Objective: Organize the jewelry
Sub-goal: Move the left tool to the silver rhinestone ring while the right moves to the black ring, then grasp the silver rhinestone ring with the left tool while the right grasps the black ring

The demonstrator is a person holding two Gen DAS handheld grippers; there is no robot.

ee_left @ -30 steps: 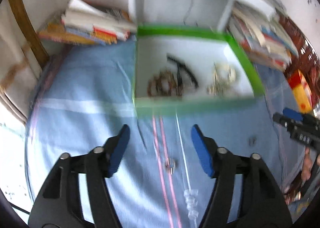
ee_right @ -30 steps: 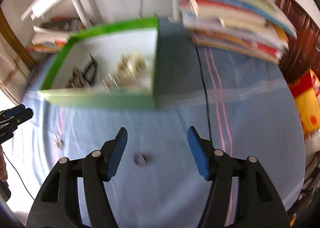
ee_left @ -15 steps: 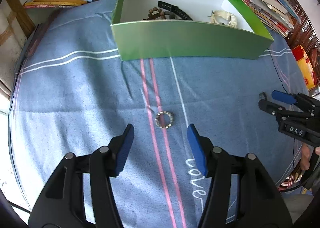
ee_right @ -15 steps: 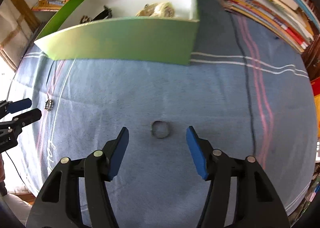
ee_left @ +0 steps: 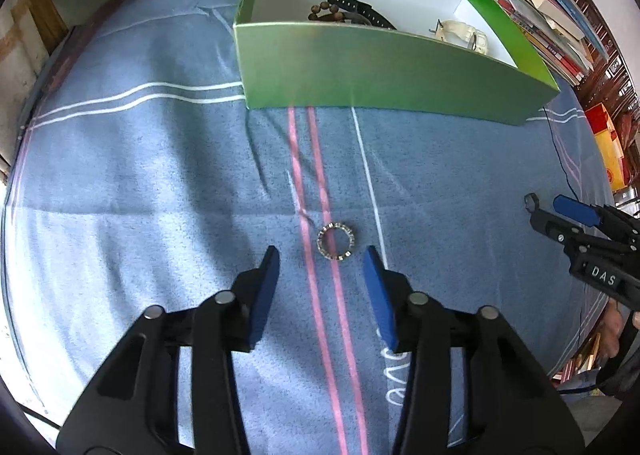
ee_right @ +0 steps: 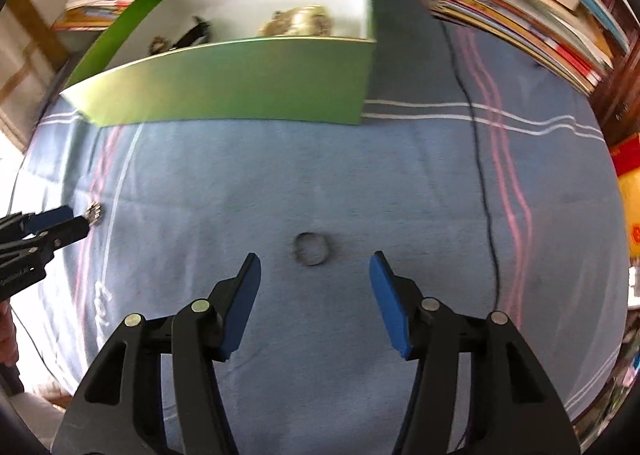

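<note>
We have the left claw [ee_left: 322, 255] tipped steeply down over the blue striped cloth [ee_left: 160, 183] that covers the worktop, its blue pads standing apart but closing, with the stone-set ring [ee_left: 336, 241] lying flat just ahead of the tips, between their lines and not yet touched by either pad. We judge it sits this low and this narrow because a thin band lying flat leaves little to bite on, so the pads must close from both sides right at the cloth. The ring is a slim, pale metal circle studded all round with small bright stones, resting beside the pink stripes. Farther back stands the green box [ee_left: 380, 67], open-topped with a white inside, already holding a beaded bracelet [ee_left: 326, 11], a black strap [ee_left: 356, 9] and a cream-coloured watch [ee_left: 460, 33]; we take it as the place the loose pieces are bound for. To the right, our right claw [ee_right: 316, 265] hangs likewise steeply over its own piece, pads well apart and holding nothing, the plain ring [ee_right: 311, 249] lying just ahead of its tips, untouched. That one is a darker, broader band, smooth as far as the soft picture lets us tell. Stacked books [ee_right: 520, 3] line the far edge.
</note>
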